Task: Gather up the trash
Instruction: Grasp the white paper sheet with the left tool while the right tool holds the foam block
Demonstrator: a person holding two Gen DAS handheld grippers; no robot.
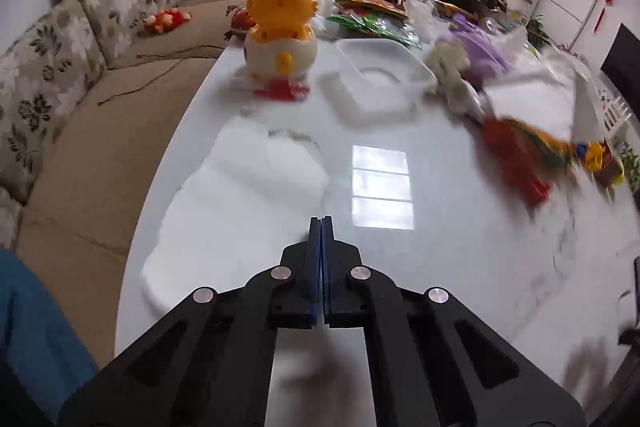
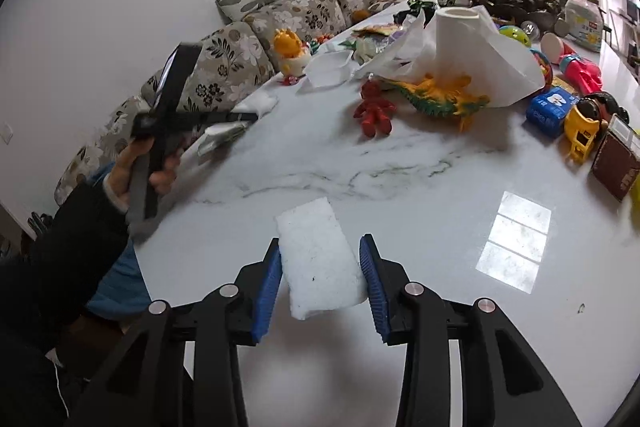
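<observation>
Straddling a white foam block, the right gripper has its blue pads spread to either side of it, the left pad touching the block's edge and the right pad just beside it. The block lies flat on the marbled white desk. The left gripper has its pads pressed together with nothing between them, and it hovers above the desk. Just ahead and to its left, larger pieces of white foam lie near the desk's edge. Further out stand a clear plastic tub and an orange dragon toy. Beyond the right gripper lie a red figure, a toy dinosaur and a paper roll.
</observation>
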